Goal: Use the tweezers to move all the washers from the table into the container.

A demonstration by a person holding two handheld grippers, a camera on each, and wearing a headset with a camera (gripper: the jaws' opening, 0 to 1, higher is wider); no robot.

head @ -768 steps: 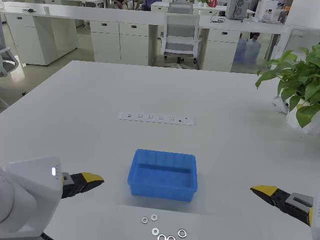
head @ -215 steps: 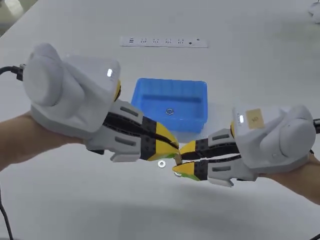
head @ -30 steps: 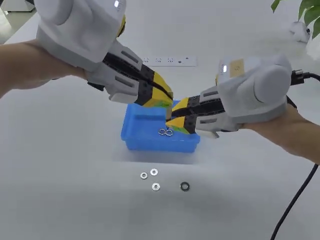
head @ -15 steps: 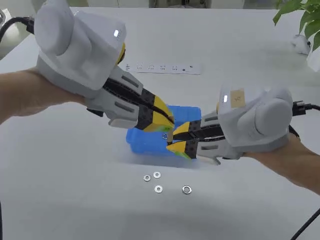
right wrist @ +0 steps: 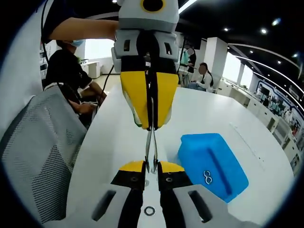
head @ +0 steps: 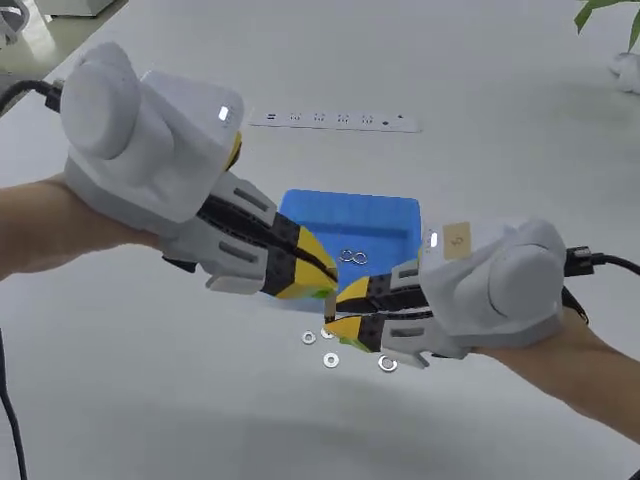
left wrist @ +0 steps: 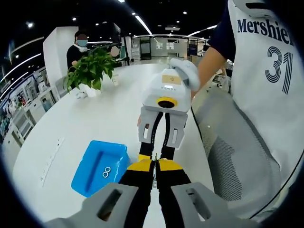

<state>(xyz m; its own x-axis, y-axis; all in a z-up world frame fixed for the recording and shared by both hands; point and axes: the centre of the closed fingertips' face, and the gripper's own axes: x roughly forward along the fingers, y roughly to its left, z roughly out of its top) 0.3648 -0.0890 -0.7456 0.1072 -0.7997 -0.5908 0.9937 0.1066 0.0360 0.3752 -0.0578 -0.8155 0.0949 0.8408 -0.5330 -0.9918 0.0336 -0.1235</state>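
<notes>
Two washers are lying in the one blue container. Four loose washers are sitting on the white table just near of it, beneath the grippers. The left gripper and right gripper are meeting tip to tip, each pinching the single tweezers with jaws almost closed. One power strip is lying beyond the container. One plant is standing at the table's edge, with office desks behind.

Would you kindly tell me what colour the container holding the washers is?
Blue; the container shows best in the head view.
</notes>
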